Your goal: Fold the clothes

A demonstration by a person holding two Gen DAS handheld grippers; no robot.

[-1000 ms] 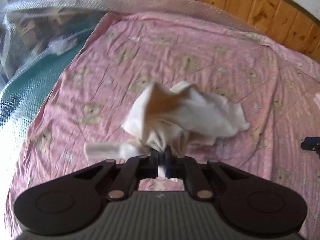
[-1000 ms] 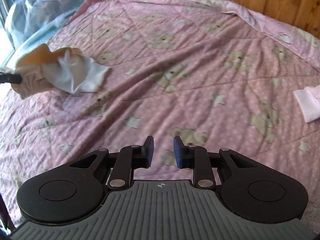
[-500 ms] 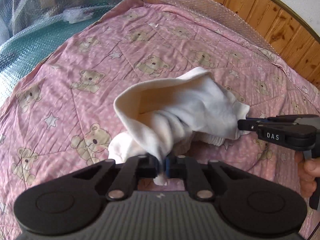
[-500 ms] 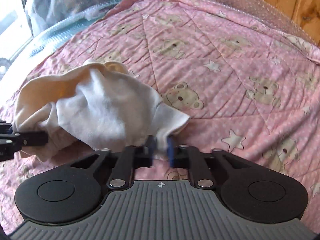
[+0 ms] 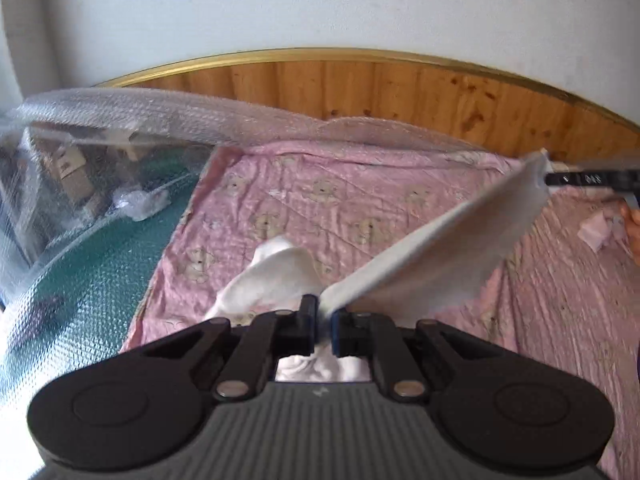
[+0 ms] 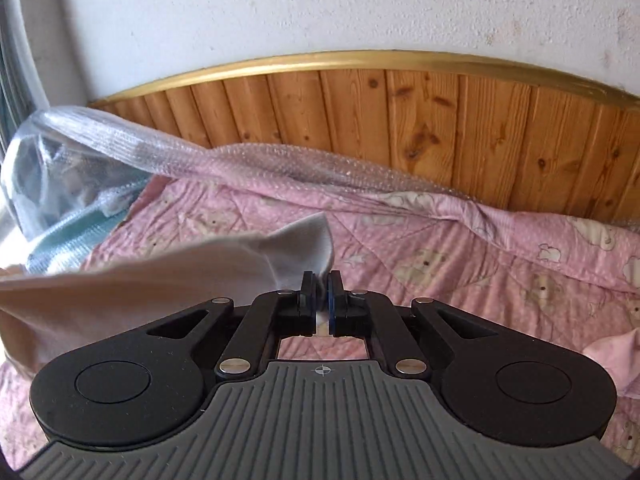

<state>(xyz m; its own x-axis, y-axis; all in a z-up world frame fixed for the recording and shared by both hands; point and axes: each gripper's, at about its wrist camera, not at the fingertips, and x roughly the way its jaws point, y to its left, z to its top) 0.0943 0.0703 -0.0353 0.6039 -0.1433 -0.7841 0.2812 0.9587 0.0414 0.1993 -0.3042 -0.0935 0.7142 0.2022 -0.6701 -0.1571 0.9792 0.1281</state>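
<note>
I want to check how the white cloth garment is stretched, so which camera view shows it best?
The left wrist view: the white cloth garment runs taut from the left gripper up to the right gripper, a loose part drooping beside it. The right wrist view shows only the stretch nearest its own jaws, cut off at the frame edge.

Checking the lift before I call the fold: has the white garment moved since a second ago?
Yes. The white garment has risen off the pink quilt and now hangs stretched between the left gripper and right gripper, level with the wooden headboard.
</note>
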